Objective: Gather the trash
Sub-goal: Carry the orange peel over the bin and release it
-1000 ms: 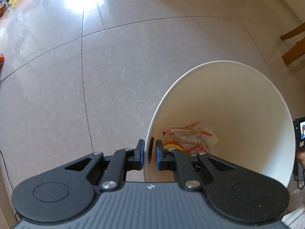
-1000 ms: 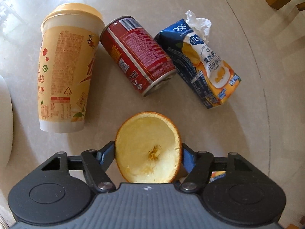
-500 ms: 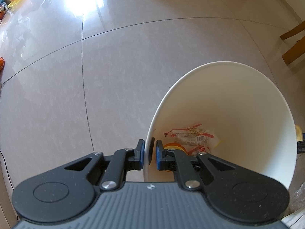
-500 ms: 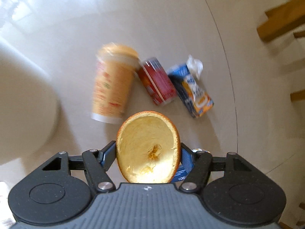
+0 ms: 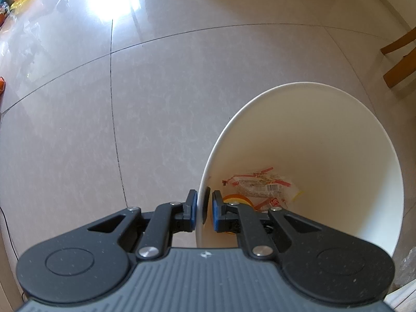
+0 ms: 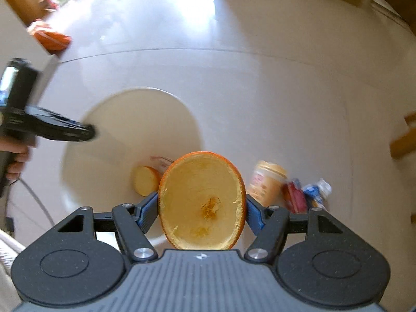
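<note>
The left gripper (image 5: 202, 205) is clamped on the near rim of a white bin (image 5: 338, 119), one blue pad outside the wall and the other inside, with only the thin wall between them. The bin stands on a pale tiled floor (image 5: 130, 130). At its bottom a clear wrapper with red print (image 5: 260, 186) is seen, and beside it, partly hidden by the inner finger, a piece of orange peel (image 5: 235, 198). Wooden furniture legs (image 5: 400, 59) are seen at the far right.

In the right wrist view, the right gripper (image 6: 202, 208) is closed on a hollowed half of orange peel (image 6: 202, 202), its pale inside turned toward the camera; the blue pads press its left and right edges, so the jaws stand at a middling width. The half is held above the floor, at the right side of the bin (image 6: 124, 130), whose opening lies to the left and beyond. Inside the bin the smaller peel piece (image 6: 145, 183) is visible. To the right, on the floor, a yellow lidded cup (image 6: 265, 182), a red can (image 6: 293, 195) and a blue drink carton (image 6: 316, 192) lie side by side, blurred. At the left edge the left gripper (image 6: 89, 132) is seen at the bin's rim, held by a hand (image 6: 14, 161).
</note>
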Available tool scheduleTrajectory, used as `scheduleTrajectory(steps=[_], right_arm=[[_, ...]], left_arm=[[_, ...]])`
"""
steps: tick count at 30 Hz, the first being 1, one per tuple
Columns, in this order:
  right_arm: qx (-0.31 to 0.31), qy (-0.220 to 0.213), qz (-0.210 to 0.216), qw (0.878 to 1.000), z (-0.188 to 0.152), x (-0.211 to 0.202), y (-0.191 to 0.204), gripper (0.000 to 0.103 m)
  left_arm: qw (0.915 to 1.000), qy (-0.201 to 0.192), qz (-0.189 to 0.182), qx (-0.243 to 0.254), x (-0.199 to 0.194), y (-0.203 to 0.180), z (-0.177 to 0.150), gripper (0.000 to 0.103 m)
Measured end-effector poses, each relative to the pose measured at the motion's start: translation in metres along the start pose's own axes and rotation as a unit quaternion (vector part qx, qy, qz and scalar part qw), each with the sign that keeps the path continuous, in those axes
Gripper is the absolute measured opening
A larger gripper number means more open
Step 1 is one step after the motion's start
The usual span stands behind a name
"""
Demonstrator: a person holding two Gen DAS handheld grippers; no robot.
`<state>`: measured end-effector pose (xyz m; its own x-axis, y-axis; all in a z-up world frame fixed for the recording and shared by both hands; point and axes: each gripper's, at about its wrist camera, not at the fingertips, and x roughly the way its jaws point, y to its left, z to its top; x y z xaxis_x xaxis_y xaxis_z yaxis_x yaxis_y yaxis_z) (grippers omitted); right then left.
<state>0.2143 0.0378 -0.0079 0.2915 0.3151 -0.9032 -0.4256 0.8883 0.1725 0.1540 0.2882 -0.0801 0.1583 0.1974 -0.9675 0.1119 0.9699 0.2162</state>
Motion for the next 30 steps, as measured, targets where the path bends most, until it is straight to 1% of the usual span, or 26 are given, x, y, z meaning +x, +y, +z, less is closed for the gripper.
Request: scheduleTrajectory(steps=[5, 12, 14, 15, 17, 20, 27, 30], right_arm=[[-0.028, -0.002, 0.017, 0.999, 0.007, 0.002, 0.029, 0.073], [-0.046, 0.004, 0.033, 0.998, 0.011, 0.009, 0.050, 0.073], [-0.045, 0.006, 0.036, 0.998, 0.013, 0.008, 0.055, 0.077], [-0.043, 0.004, 0.039, 0.998, 0.013, 0.008, 0.055, 0.078], [-0.039, -0.006, 0.044, 0.998, 0.014, 0.008, 0.055, 0.085], [-0.040, -0.018, 0.041, 0.998, 0.016, 0.002, 0.054, 0.089], [-0.017, -0.029, 0.027, 0.999, 0.014, -0.004, 0.035, 0.091], [-0.003, -0.028, 0.019, 0.999, 0.010, 0.002, 0.026, 0.091]], left_arm=[[1.0000, 0.001, 0.001, 0.002, 0.001, 0.000, 0.000, 0.009], [0.9999, 0.001, 0.006, 0.012, 0.001, -0.005, -0.001, 0.009], [0.9999, 0.001, 0.006, 0.012, 0.002, -0.005, -0.001, 0.009], [0.9999, 0.001, 0.005, 0.012, 0.002, -0.005, -0.001, 0.009], [0.9999, 0.001, 0.004, 0.011, 0.002, -0.005, -0.001, 0.009], [0.9999, 0.001, 0.006, 0.013, 0.002, -0.007, -0.001, 0.009], [0.9999, 0.001, 0.005, 0.009, 0.001, -0.005, -0.001, 0.010], [1.0000, 0.001, 0.004, 0.008, 0.001, -0.004, -0.001, 0.010]])
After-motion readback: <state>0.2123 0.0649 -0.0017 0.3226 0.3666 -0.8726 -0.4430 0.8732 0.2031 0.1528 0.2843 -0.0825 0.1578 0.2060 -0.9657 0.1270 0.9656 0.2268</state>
